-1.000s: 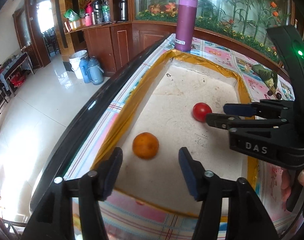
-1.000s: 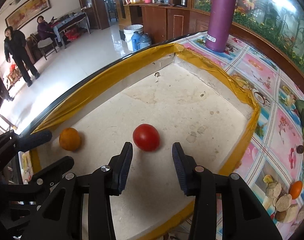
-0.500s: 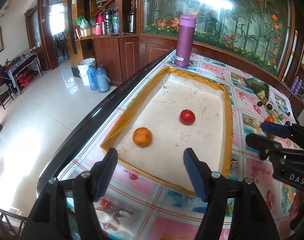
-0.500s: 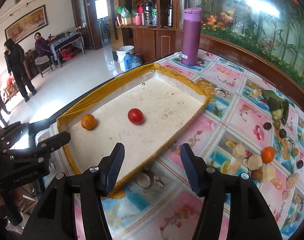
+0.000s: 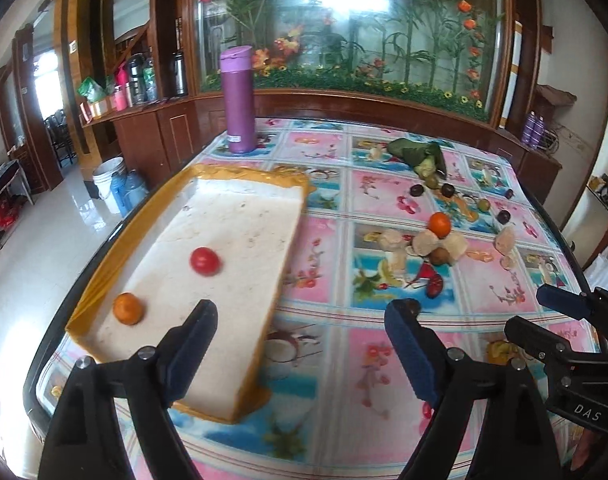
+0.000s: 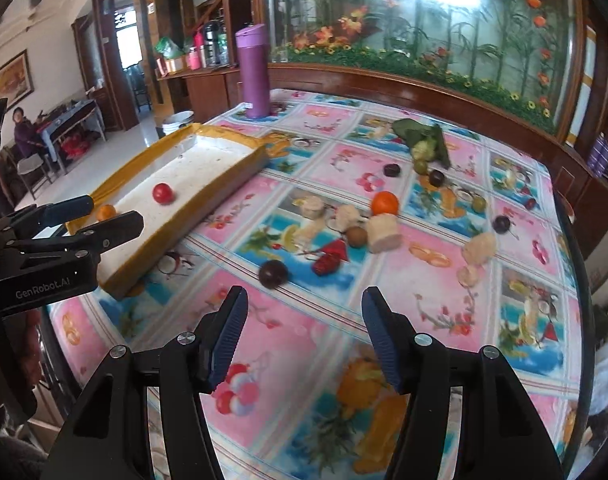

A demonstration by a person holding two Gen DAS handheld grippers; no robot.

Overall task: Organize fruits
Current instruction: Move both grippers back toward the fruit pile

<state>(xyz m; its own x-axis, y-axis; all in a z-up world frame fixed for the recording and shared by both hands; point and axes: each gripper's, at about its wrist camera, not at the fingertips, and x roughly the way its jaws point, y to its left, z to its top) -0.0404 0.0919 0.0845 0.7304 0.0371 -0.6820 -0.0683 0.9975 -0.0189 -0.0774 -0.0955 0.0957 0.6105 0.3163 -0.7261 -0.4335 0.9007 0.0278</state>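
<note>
A white tray [image 5: 232, 232] with a yellow taped rim lies on the table's left side and holds a red tomato [image 5: 204, 261] and a small orange [image 5: 128, 308]. Both also show in the right wrist view, tomato [image 6: 162, 193] and orange [image 6: 106, 211]. More fruit lies loose on the flowered cloth: an orange [image 6: 385, 203], a dark plum [image 6: 273, 273], pale chunks and small dark fruits. My left gripper [image 5: 302, 312] hangs over the tray's near right corner. Its jaws are opening, with nothing between them. My right gripper [image 6: 304, 296] is open and empty above the cloth, short of the plum.
A tall purple bottle [image 5: 240, 100] stands at the table's far left. A green leaf bundle [image 6: 423, 136] lies at the far middle. The table's dark edge [image 6: 575, 248] curves along the right. A person [image 6: 22, 128] sits across the room at the left.
Both grippers have drawn back and up from the tray and swung right over the cloth. Both sets of jaws stand wider. The tomato and orange stay in the tray.
</note>
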